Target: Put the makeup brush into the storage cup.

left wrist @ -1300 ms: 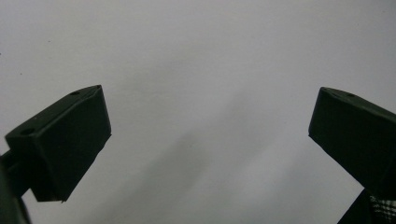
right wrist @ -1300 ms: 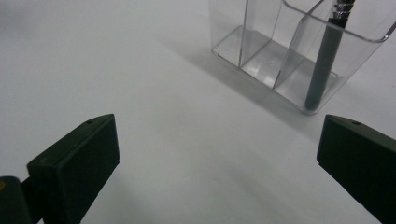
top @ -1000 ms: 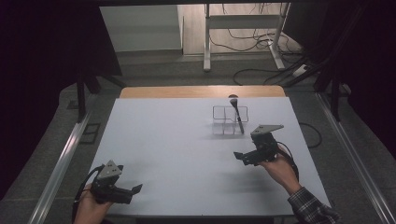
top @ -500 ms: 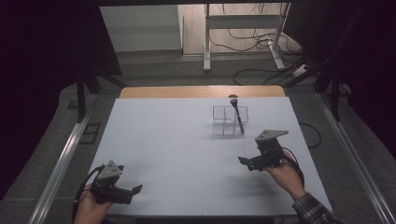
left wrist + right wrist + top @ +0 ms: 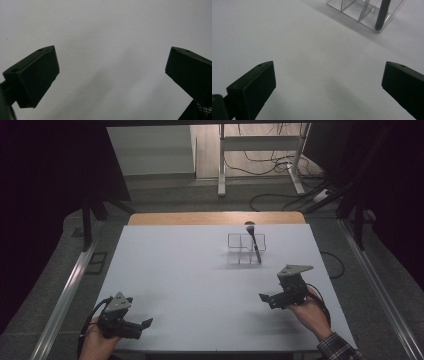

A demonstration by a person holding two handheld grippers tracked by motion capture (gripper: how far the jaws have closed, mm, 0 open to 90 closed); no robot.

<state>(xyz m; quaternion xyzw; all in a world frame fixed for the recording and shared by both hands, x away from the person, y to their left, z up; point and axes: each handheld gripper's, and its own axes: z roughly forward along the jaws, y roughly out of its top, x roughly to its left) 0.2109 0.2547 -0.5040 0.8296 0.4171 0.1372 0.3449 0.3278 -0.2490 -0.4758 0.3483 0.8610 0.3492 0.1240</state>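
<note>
Brush stands in the clear organizer; right gripper (jaws wide, empty) sits near it. Left gripper, also wide, idles. Next, probably: rest both.

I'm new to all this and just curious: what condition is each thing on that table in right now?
Left tool: open, holding nothing, low over the table.
Right tool: open, holding nothing.
Makeup brush: standing tilted in the organizer, bristles up.
Clear organizer: upright on the table, holding the brush.
White table: bare around the tools.

White table, grey floor, cables beyond.
</note>
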